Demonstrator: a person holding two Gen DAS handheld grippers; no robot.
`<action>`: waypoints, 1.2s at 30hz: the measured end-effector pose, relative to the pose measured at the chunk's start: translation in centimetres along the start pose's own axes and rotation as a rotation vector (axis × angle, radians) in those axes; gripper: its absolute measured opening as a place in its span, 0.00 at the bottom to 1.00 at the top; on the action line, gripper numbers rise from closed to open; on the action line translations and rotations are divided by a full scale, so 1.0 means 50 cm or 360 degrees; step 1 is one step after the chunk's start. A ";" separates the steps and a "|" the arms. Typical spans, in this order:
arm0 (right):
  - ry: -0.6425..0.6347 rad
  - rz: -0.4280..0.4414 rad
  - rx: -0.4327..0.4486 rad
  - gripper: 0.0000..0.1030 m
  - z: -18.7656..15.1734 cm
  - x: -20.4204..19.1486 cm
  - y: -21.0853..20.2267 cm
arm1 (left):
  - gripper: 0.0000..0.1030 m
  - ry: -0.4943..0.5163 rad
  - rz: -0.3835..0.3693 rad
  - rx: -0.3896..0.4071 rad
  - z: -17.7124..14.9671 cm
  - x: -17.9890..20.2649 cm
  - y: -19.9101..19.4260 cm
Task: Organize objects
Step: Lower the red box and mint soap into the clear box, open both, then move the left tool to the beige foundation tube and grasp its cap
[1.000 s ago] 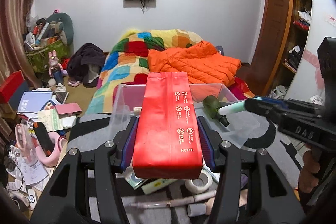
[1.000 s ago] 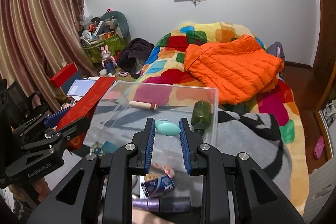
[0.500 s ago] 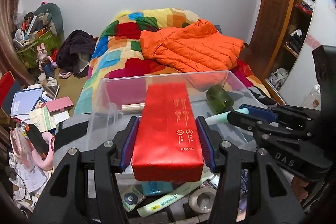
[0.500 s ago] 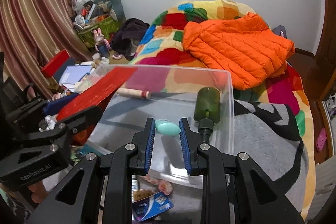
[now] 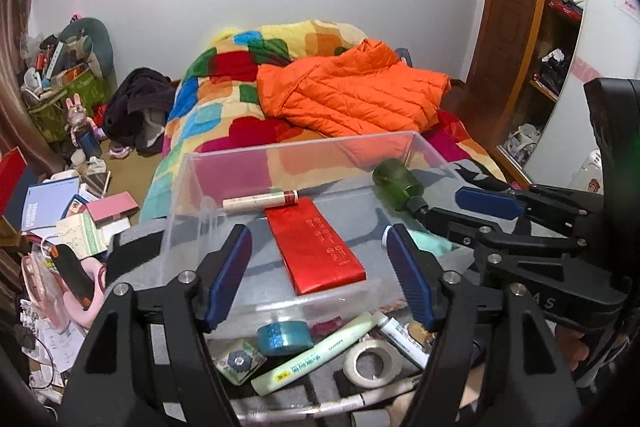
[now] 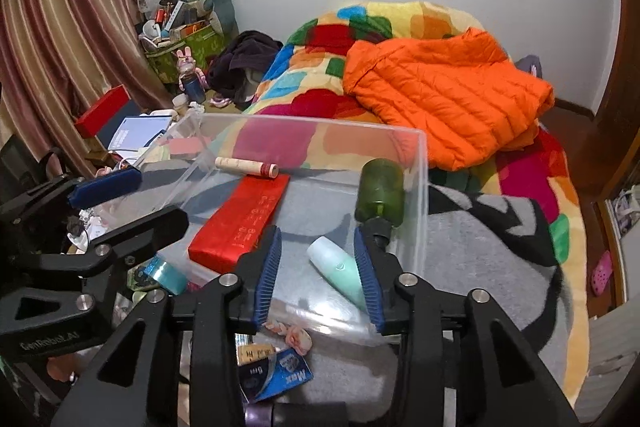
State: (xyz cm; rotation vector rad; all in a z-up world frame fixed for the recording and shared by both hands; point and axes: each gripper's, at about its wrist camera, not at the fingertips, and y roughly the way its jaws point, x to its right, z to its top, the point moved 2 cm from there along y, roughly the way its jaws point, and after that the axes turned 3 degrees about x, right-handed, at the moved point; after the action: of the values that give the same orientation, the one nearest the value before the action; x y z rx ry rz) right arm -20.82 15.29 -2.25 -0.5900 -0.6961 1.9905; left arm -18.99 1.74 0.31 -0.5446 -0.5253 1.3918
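Red packet (image 5: 316, 247) flat on floor of clear bin (image 5: 304, 147), beside green bottle (image 5: 398, 185) | left gripper (image 5: 318, 277) jaws just opening, spread clear of packet | right gripper (image 6: 316, 273) jaws just opening, mint tube (image 6: 340, 271) lying loose between, right pad beside it

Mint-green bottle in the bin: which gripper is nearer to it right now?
Right. The right gripper straddles the mint-green bottle, jaws open, just having opened. The left gripper is open over the red packet, off to the bottle's left.
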 end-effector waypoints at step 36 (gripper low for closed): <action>-0.0170 0.0104 -0.0144 0.74 -0.176 -0.019 -0.045 | 0.54 -0.0066 -0.0134 -0.0239 -0.239 0.070 -0.036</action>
State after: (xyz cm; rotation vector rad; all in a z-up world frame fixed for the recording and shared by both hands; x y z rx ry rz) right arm -13.37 17.50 -7.00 -0.5691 -0.8455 2.0713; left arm -9.60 4.49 -7.65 -0.6083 -0.6828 1.2925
